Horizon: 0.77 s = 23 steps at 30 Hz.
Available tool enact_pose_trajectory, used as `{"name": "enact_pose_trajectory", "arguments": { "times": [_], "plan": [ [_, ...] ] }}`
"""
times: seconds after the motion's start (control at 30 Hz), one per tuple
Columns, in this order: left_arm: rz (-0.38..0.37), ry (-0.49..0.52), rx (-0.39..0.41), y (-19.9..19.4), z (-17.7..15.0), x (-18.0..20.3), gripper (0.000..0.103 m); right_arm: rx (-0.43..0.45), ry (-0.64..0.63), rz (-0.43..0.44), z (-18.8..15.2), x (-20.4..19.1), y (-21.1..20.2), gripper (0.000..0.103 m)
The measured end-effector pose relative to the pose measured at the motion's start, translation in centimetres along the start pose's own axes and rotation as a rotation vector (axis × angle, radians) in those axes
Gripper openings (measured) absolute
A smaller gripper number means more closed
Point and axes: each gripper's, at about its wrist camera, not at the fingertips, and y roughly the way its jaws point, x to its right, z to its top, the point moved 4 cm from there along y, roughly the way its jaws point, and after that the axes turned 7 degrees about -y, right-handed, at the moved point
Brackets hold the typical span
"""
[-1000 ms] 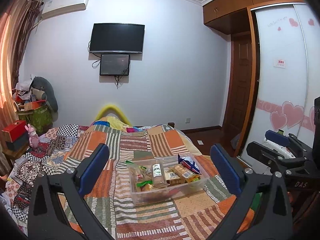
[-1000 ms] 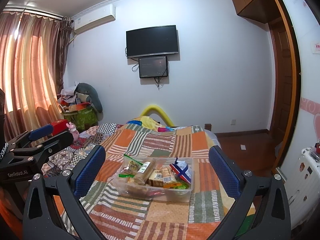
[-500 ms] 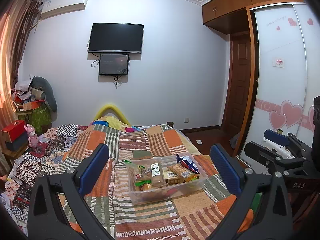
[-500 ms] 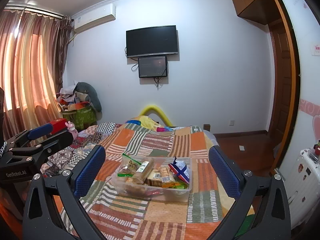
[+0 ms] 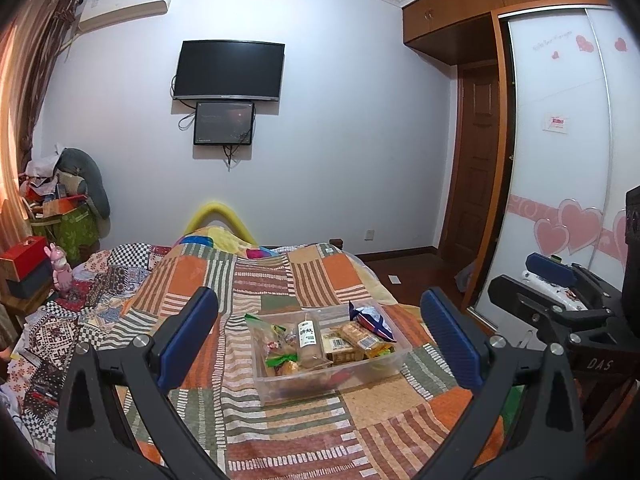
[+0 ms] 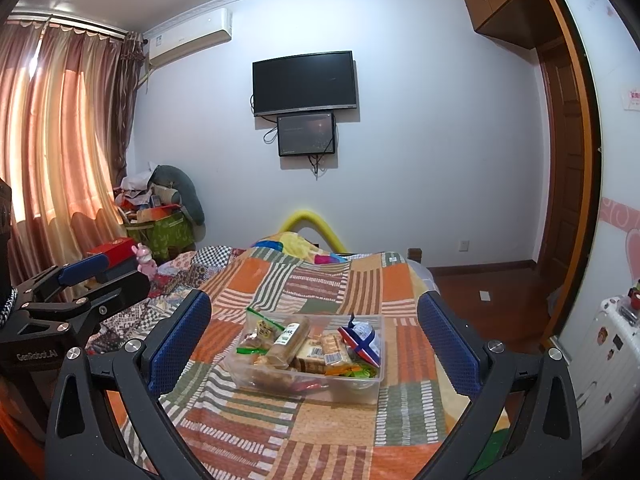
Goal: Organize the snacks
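A clear plastic bin (image 5: 320,384) (image 6: 312,390) sits on the patchwork quilt, ahead of both grippers. Inside it lie several snacks: a long brown pack with a white label (image 5: 308,340) (image 6: 290,338), a blue, red and white bag (image 5: 370,320) (image 6: 362,338) and a cookie bag with a green top (image 5: 268,334) (image 6: 260,328). My left gripper (image 5: 319,304) (image 6: 120,274) is open and holds nothing, short of the bin. My right gripper (image 6: 313,304) (image 5: 520,276) is also open and holds nothing, beside the left one.
The quilt-covered bed (image 5: 280,432) stretches to the far wall. Boxes, a pink toy and bags pile up at the left (image 6: 156,232). A white suitcase (image 6: 612,340) and a sliding wardrobe door (image 5: 560,160) stand at the right. Wooden floor lies beyond the bed's right edge.
The left wrist view has drifted slightly, so the bin sits a little further left and up. Both grippers stay open, and nothing in the bin has moved.
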Motion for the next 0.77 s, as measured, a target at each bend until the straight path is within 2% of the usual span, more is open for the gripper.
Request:
{"name": "enact_pose_trajectory", "arguments": {
  "times": [0.77],
  "plan": [
    [-0.019,0.01,-0.007,0.15,-0.31,0.52,0.103,-0.015,-0.009,0.01,0.07,-0.59,-0.08,0.103]
  ]
}}
